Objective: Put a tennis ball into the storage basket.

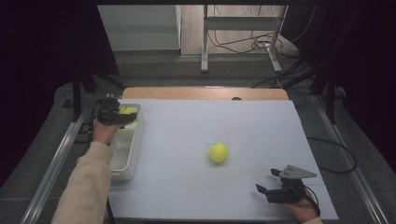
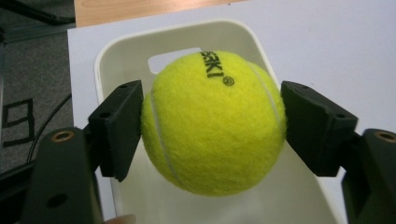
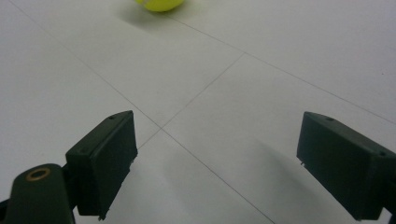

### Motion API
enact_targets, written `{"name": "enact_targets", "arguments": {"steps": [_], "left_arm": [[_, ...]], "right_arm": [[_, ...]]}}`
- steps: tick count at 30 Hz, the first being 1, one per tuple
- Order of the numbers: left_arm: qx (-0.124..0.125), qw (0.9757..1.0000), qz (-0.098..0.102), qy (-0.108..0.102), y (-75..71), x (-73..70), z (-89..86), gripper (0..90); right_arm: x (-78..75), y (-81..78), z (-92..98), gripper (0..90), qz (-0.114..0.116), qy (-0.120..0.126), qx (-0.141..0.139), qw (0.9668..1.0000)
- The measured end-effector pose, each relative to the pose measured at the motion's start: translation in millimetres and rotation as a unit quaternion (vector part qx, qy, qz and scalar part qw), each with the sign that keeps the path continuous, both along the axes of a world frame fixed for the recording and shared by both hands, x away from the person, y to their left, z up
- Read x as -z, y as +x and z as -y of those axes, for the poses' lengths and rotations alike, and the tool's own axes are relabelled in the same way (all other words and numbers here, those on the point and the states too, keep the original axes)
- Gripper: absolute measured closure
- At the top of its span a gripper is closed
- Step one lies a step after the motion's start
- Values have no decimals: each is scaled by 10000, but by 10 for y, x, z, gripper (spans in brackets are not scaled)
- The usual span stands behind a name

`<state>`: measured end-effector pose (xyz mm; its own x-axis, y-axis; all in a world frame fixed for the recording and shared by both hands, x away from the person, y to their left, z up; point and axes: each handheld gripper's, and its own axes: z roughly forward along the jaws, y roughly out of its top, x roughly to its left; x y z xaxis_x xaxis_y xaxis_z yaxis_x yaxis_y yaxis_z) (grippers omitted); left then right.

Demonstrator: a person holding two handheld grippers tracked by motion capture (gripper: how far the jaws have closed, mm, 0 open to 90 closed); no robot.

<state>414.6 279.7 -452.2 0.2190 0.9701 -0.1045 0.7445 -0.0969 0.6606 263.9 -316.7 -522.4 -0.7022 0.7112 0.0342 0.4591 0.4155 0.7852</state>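
Observation:
In the left gripper view, my left gripper is shut on a yellow tennis ball, with one black jaw pressed against each side. It holds the ball over the far end of a white oblong tray. In the high view the same gripper, ball and tray sit at the table's left edge. A second tennis ball lies loose near the middle of the white table. My right gripper rests open near the front right corner, its jaws pointing toward that ball with nothing between them.
The white table surface has thin seam lines and a bare wooden strip along its far edge. Metal rails run along both sides of the table. Cables trail on the floor to the right.

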Motion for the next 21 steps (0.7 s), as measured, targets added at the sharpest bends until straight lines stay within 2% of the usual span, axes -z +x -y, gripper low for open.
{"name": "enact_targets", "arguments": {"steps": [1,4,14,21], "left_arm": [[-12,10000,55,64,-3,-14,-6,160],[9,9998,181,-44,-31,-55,5,115],[320,9981,444,-277,-130,-139,63,93],[566,9951,689,-436,-249,-210,169,95]], "right_arm": [[0,0,0,127,-2,1,0,10000],[0,0,-1,127,0,0,0,10000],[0,-1,-5,127,-3,-2,6,10000],[-1,0,0,127,-1,12,7,10000]]}}
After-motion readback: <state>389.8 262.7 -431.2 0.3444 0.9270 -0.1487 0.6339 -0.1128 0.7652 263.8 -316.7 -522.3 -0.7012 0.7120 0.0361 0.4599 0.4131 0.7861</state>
